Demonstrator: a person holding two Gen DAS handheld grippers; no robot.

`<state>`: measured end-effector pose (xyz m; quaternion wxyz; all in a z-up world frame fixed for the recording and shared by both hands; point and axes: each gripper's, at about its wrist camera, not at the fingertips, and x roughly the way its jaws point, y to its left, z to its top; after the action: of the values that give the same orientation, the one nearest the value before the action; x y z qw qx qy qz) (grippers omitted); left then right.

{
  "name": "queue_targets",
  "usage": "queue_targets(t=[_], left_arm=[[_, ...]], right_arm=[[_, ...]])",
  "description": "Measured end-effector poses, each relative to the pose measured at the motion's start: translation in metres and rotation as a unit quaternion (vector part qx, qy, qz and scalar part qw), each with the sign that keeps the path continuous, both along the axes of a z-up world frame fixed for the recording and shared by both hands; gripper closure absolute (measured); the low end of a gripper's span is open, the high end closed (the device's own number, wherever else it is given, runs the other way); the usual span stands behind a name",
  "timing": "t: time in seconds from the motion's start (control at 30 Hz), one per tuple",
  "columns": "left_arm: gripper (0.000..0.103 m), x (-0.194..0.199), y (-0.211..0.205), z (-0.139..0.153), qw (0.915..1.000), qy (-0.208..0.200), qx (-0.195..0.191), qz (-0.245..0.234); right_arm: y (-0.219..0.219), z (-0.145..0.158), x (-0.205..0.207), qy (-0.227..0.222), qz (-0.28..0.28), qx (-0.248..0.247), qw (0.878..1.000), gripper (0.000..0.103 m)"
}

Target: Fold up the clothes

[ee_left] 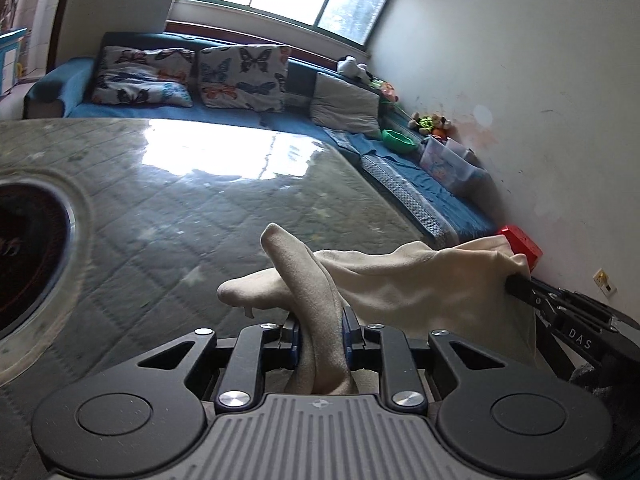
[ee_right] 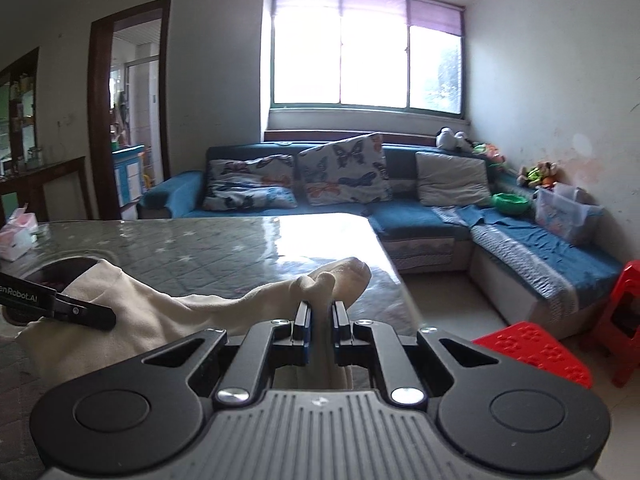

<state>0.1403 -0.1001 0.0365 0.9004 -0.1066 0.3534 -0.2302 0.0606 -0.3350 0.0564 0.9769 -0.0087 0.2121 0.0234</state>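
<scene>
The left hand-held gripper [ee_left: 319, 330] is closed narrow on a fold of the cream garment [ee_left: 404, 284], with a band of the cloth running up between its blue-padded fingers [ee_left: 349, 330] and standing above them in a rounded peak. The right hand-held gripper [ee_right: 320, 322] is likewise pinched on the same garment [ee_right: 160, 316], a bunched knot of fabric poking up just past its fingers [ee_right: 304, 320]. In the left wrist view the right hand-held gripper [ee_left: 514, 284] comes in from the right edge, its tip buried in the far corner of the cloth. In the right wrist view the left hand-held gripper [ee_right: 108, 318] enters from the left and grips the cloth's other end.

The garment hangs stretched between the two hand-held grippers, sagging in the middle, held over the near part of the counter [ee_left: 200, 208]. Whether its lowest part touches the surface cannot be told. The counter has a glossy top over a quilted star pattern, and it reflects the window [ee_right: 366, 46]. A dark round inset [ee_left: 28, 256] sits in the counter to the left of the garment.

Beyond the counter stands a blue corner sofa [ee_right: 420, 216] with butterfly cushions [ee_right: 344, 170], a grey cushion [ee_right: 452, 178] and soft toys [ee_right: 538, 174]. A red plastic stool [ee_right: 532, 352] is on the floor to the right, and a tissue pack [ee_right: 16, 236] lies at the counter's far left.
</scene>
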Motion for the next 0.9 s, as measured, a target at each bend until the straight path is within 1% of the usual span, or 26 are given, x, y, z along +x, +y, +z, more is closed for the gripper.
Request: queue_targets(t=[0.13, 0.27, 0.43, 0.6, 0.7, 0.9], left_arm=[[0.082, 0.009, -0.016, -0.003, 0.9999, 0.0, 0.007, -0.008], [0.082, 0.014, -0.031, -0.009, 0.9997, 0.001, 0.017, -0.016], [0.082, 0.018, -0.047, -0.023, 0.9992, 0.014, 0.03, -0.023], [0.082, 0.023, -0.051, -0.038, 0.9985, 0.033, 0.037, -0.023], [0.081, 0.021, -0.049, -0.041, 0.9982, 0.038, 0.04, -0.022], [0.08, 0.022, -0.048, -0.049, 0.9974, 0.054, 0.044, -0.021]], right_arm=[[-0.013, 0.001, 0.005, -0.002, -0.016, -0.005, 1.0, 0.094], [-0.023, -0.003, 0.01, 0.006, -0.031, -0.009, 0.999, 0.094], [-0.033, -0.02, 0.019, 0.025, -0.048, -0.011, 0.998, 0.094], [-0.037, -0.037, 0.025, 0.047, -0.06, -0.011, 0.997, 0.094], [-0.042, -0.047, 0.03, 0.064, -0.07, -0.011, 0.995, 0.094], [-0.045, -0.062, 0.035, 0.079, -0.078, -0.014, 0.994, 0.094]])
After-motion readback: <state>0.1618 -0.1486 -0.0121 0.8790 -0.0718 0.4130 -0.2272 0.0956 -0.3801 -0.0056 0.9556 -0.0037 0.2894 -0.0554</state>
